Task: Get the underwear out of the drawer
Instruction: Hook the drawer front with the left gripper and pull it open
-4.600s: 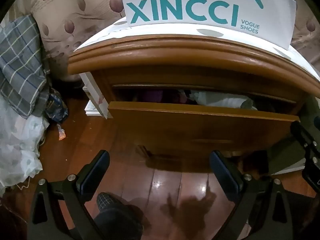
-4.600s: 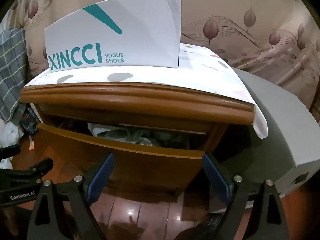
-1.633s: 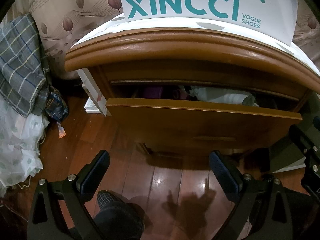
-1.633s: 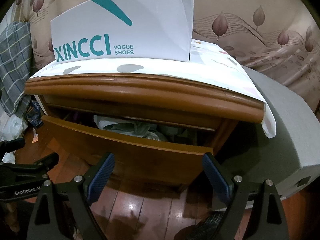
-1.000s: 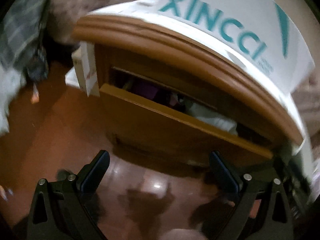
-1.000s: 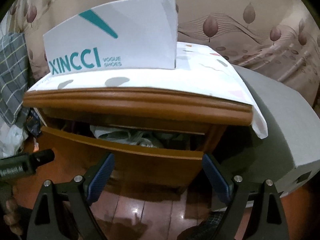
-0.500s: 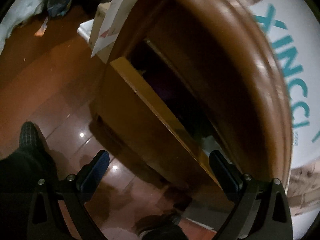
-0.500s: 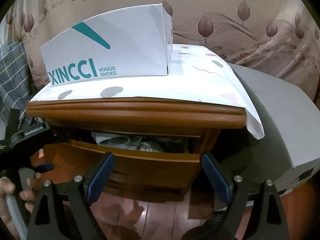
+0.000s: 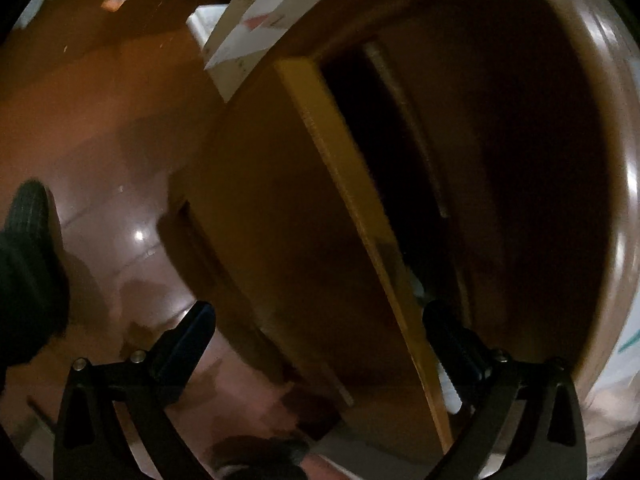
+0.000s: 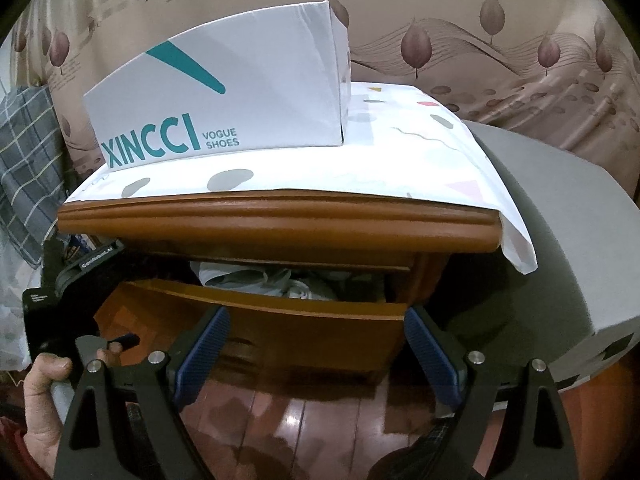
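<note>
Count: 1 wooden nightstand (image 10: pixel 280 220), 1 drawer (image 10: pixel 280 320) partly open, 1 white shoe box (image 10: pixel 224 96) on top, 1 patterned cloth (image 10: pixel 400 160) under it. 2 tools: left tool (image 9: pixel 320 336), right tool (image 10: pixel 316 344). 1 hand (image 10: pixel 40 400) visible. 1 plaid fabric (image 10: pixel 24 168). Garments in drawer: uncountable, bunched.

The nightstand (image 10: pixel 280 220) is glossy varnished wood, under a matt printed cloth (image 10: pixel 400 160). On the cloth stands a smooth cardboard shoebox (image 10: pixel 240 92). The wooden floor (image 10: pixel 320 420) shines (reflecting light). Ribbed blue pads (image 10: pixel 200 352) line the right gripper's matt black fingers.
</note>
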Action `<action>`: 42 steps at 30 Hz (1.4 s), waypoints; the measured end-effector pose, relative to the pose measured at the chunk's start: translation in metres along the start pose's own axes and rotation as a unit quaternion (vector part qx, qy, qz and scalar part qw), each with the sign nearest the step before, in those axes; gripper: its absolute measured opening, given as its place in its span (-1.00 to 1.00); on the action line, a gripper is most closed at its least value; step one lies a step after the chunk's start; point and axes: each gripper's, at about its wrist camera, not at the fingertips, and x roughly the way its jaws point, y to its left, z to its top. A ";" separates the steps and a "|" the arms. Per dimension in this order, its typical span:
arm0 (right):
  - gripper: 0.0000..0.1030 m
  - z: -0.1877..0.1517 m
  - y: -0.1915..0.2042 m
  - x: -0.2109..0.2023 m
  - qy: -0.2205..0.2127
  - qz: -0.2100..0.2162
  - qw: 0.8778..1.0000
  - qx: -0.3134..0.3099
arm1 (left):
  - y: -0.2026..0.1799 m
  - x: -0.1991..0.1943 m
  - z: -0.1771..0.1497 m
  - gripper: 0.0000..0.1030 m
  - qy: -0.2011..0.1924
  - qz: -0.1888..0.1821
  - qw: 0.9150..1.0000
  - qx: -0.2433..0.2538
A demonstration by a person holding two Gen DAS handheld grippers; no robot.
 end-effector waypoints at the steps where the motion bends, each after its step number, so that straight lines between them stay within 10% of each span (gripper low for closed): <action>1: 0.77 0.000 0.000 0.000 0.001 0.001 1.000 0.001 | 0.002 0.003 0.000 1.00 0.003 -0.004 1.000 -0.012; 22: 0.77 0.001 -0.010 0.003 0.004 -0.022 1.000 0.015 | 0.009 0.038 0.007 1.00 0.057 -0.005 0.997 -0.057; 42: 0.77 0.003 -0.022 0.001 0.000 -0.038 0.999 0.022 | 0.016 0.005 -0.015 1.00 0.038 0.060 0.997 0.039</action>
